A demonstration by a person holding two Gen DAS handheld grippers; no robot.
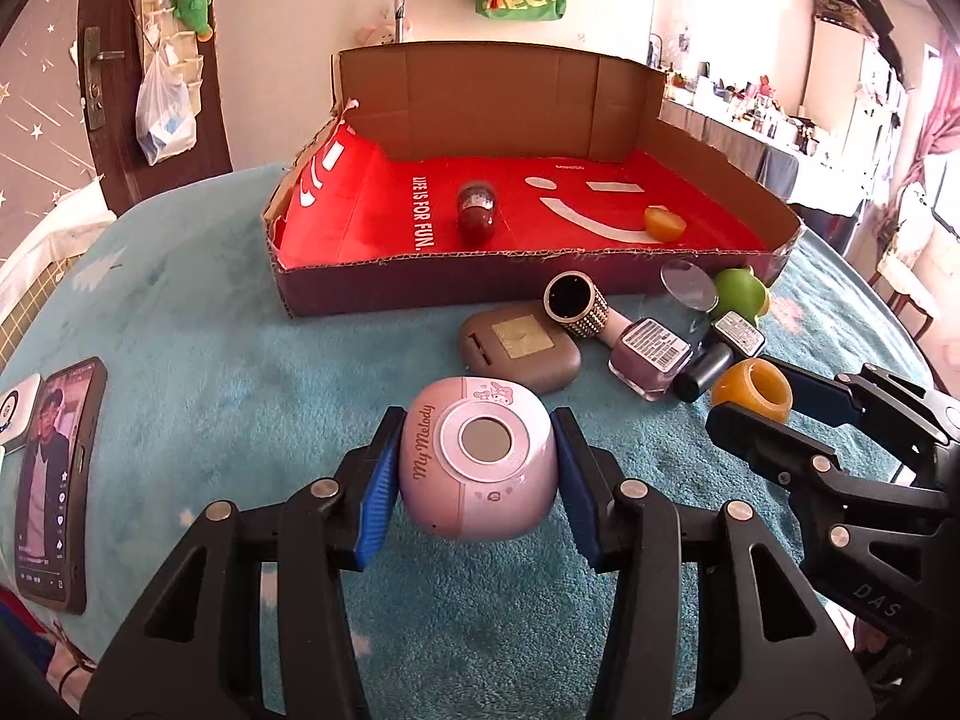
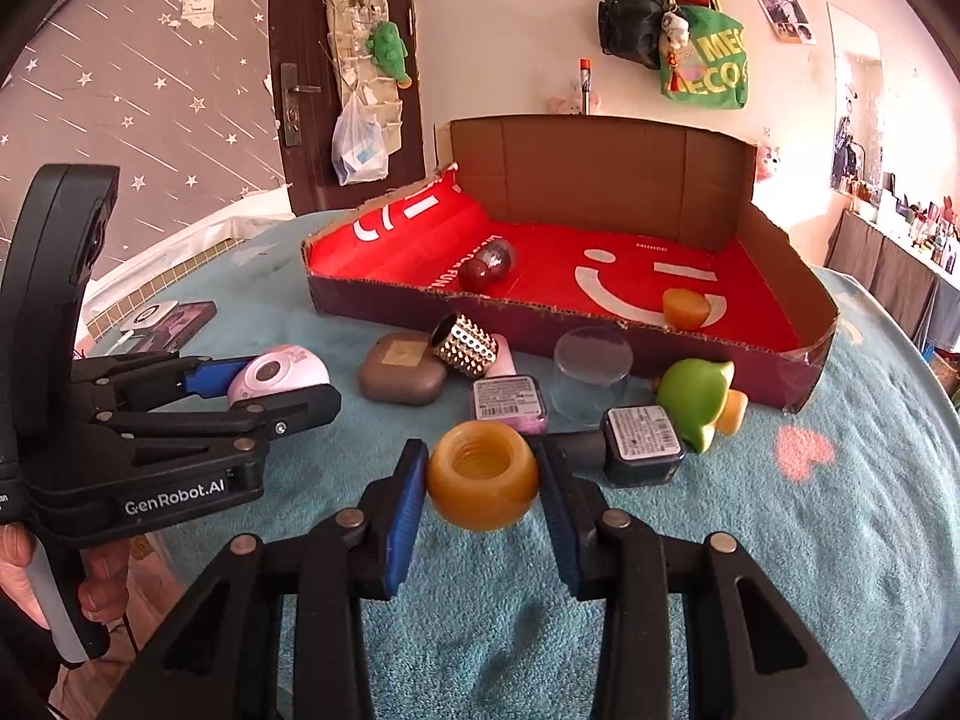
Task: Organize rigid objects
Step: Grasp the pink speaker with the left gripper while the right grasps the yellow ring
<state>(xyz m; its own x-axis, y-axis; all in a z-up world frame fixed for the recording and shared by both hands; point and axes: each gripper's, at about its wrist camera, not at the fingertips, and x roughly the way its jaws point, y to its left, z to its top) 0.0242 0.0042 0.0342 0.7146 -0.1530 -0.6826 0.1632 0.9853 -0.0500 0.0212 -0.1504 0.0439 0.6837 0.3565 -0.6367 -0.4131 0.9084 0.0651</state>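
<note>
My left gripper (image 1: 477, 468) is shut on a pink rounded My Melody gadget (image 1: 480, 465), held just above the teal blanket; the same gripper (image 2: 264, 381) and pink gadget (image 2: 279, 378) show at the left of the right wrist view. My right gripper (image 2: 483, 483) is shut on an amber hollow cup (image 2: 483, 477), seen as the right gripper (image 1: 756, 405) with the amber cup (image 1: 753, 390) in the left wrist view. Behind stands a cardboard tray (image 1: 456, 282) with a red liner, holding a dark red egg (image 1: 477, 213) and an amber piece (image 1: 665, 223).
Loose before the tray lie a brown case (image 1: 519, 348), a studded gold cylinder (image 1: 577, 303), a purple bottle (image 1: 651, 357), a dark bottle (image 2: 639, 447), a clear disc (image 2: 593, 360) and a green toy (image 2: 699, 396). A phone (image 1: 54, 480) lies at far left.
</note>
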